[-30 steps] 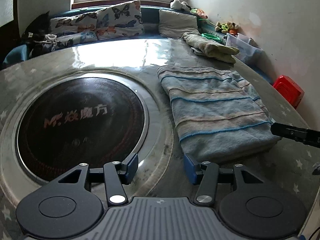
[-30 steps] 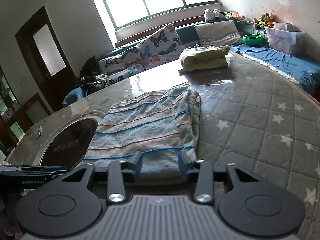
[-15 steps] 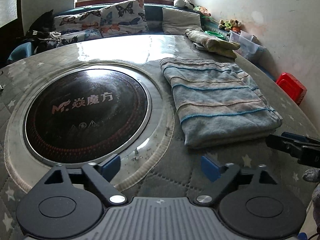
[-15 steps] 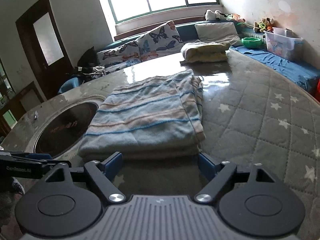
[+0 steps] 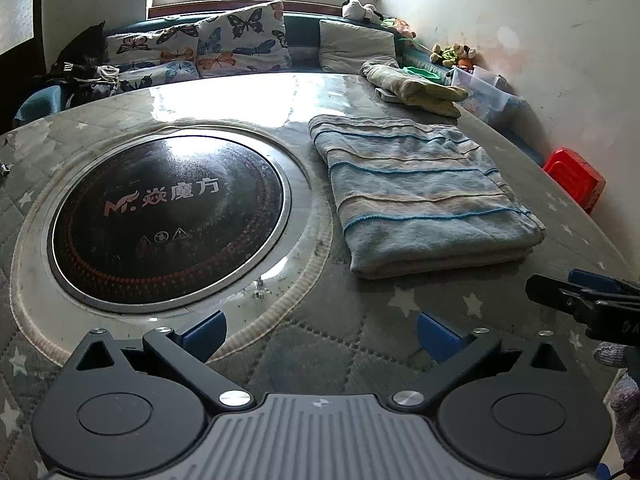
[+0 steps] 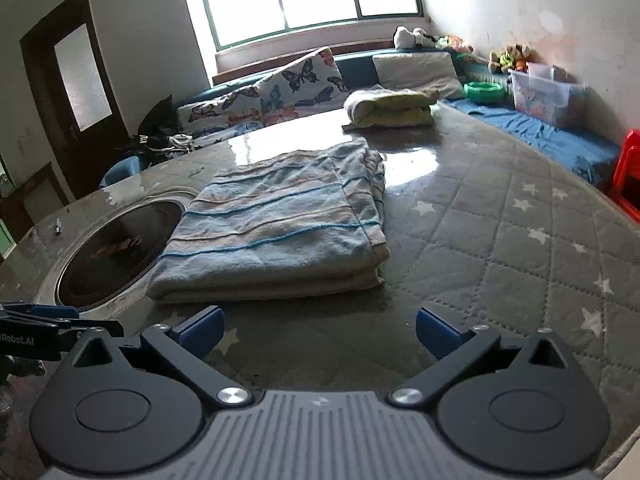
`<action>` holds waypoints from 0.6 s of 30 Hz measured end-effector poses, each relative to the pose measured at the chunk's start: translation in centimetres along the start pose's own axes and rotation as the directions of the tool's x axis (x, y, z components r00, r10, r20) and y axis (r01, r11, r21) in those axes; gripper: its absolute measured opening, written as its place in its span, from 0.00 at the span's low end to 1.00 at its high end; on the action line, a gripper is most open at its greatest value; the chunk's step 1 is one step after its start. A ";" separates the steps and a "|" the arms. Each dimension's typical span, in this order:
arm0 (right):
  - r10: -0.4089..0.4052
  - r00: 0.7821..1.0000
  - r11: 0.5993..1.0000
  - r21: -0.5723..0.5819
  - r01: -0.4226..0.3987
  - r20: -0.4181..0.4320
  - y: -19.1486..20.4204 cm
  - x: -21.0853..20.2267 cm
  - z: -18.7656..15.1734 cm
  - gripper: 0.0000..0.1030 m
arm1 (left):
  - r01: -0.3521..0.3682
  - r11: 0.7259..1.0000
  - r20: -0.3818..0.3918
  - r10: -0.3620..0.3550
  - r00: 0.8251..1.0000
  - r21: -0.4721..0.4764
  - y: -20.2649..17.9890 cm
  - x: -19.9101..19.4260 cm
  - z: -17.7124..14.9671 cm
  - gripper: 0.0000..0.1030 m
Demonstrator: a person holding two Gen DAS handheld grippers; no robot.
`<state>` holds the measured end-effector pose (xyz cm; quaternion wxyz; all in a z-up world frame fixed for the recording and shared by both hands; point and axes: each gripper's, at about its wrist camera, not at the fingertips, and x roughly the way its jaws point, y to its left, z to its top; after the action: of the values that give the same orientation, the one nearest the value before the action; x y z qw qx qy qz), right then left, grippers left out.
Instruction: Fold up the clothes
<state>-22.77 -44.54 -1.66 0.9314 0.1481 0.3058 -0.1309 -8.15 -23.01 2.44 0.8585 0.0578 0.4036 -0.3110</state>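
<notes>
A folded blue-and-beige striped cloth [image 5: 424, 196] lies flat on the quilted star-patterned table [image 5: 320, 356]; it also shows in the right wrist view [image 6: 280, 236]. My left gripper [image 5: 320, 334] is open and empty, near the table's front edge, short of the cloth's near left corner. My right gripper [image 6: 318, 330] is open and empty, just in front of the cloth's near folded edge. The right gripper's tip shows at the right of the left wrist view [image 5: 580, 300]. The left gripper's tip shows at the left of the right wrist view [image 6: 60, 326].
A round black induction plate [image 5: 168, 216] is set into the table left of the cloth. A second folded yellowish cloth [image 5: 416, 88] lies at the table's far side. Butterfly cushions [image 5: 240, 44], a clear plastic bin [image 6: 544, 92] and a red stool [image 5: 576, 178] stand beyond the table.
Both grippers have let go of the cloth's near edge, opened wide and drawn back toward the table's front. The cloth lies still, folded.
</notes>
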 end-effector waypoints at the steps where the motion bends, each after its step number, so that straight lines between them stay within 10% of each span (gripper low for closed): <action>1: -0.007 1.000 1.000 -0.002 0.008 0.009 0.1 -0.1 0.0 1.00 | 0.005 1.000 0.006 -0.005 1.000 0.001 0.0 -0.2 -0.1 1.00; 18: -0.079 0.991 0.997 0.003 0.079 0.112 1.4 -2.0 0.0 1.00 | 0.059 0.998 0.059 -0.058 0.997 -0.006 0.2 -2.5 -1.2 1.00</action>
<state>-23.89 -42.93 -0.17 0.9412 0.1277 0.2587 -0.1757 -10.02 -21.17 3.45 0.8608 0.0335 0.3807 -0.3361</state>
